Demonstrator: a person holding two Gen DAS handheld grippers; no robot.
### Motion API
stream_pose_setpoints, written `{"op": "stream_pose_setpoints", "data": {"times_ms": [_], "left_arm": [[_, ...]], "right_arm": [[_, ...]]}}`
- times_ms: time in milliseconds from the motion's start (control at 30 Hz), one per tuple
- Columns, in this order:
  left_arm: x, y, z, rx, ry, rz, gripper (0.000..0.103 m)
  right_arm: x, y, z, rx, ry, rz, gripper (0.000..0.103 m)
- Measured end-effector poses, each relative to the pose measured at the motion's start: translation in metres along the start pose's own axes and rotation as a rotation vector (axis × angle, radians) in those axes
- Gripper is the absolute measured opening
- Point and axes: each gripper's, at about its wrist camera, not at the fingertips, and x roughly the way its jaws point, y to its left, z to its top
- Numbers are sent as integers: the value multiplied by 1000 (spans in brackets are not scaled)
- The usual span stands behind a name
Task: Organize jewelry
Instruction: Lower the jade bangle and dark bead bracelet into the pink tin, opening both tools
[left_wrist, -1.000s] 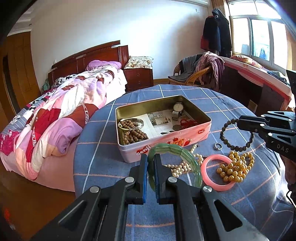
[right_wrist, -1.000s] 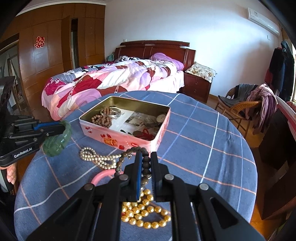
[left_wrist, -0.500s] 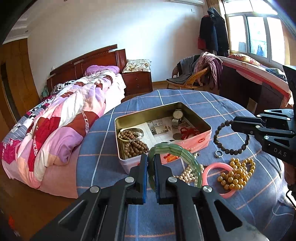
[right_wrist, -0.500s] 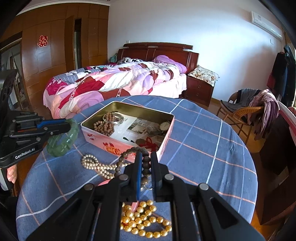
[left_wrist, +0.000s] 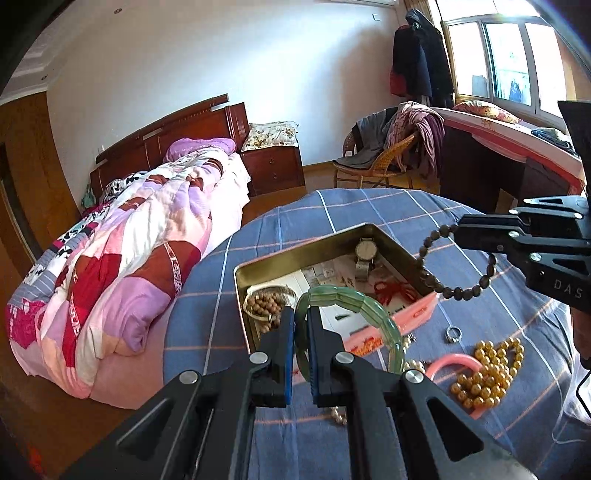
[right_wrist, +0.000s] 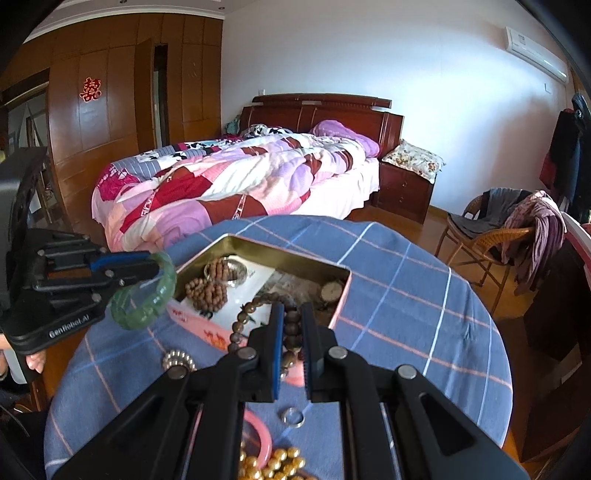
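Observation:
My left gripper (left_wrist: 301, 325) is shut on a green jade bangle (left_wrist: 354, 299), held above the near edge of the pink tin box (left_wrist: 391, 325); the same bangle (right_wrist: 147, 295) shows in the right wrist view at the left gripper (right_wrist: 155, 267). Over the tin's near right side, my right gripper (right_wrist: 291, 328) is shut on a dark bead bracelet (right_wrist: 251, 310), which also hangs from the right gripper (left_wrist: 460, 230) as the bracelet (left_wrist: 458, 291) in the left wrist view. The tin (right_wrist: 258, 251) holds brown bead strings (right_wrist: 207, 290), a watch (left_wrist: 364, 251) and a red cord (left_wrist: 391, 291).
On the blue checked tablecloth (left_wrist: 332, 214) lie a gold bead string (left_wrist: 487, 369), a pink bangle (left_wrist: 450, 360), a silver ring (left_wrist: 453, 334) and pearls (right_wrist: 177, 360). A bed (right_wrist: 236, 184) stands behind the table, a wicker chair (right_wrist: 484, 236) with clothes to the right.
Both grippers have risen and moved forward toward the tin, each still carrying its piece. The green bangle and the dark bracelet now hang over the tin's near edge.

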Motion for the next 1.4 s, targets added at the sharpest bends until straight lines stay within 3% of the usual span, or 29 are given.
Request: {"op": "stream_pose_setpoints", "data": {"times_ms": [367,867,1133,1167,1233,1300,1400], "left_arm": [[48,9,24,31,44,33,6],[100,17,32,39,116,67,6],[106,13,30,48,88,80,7],[107,13,30,43,90,90,10],[108,17,29,23,99,87,25],[103,18,26,17,80,114,62],[88,23,21,-11,50,122,65]], "right_arm": [[43,-6,17,-16,54,-22,11],[87,-11,23,-23,120,-64,11],[92,-13,21,-9,123,-63,12],[92,-14,21,-5,120,-64,13],[92,-18,20,17,119,-68,23],[88,-22,18,36,119,-62,48],[77,-25,12,48,110,-77,49]]}}
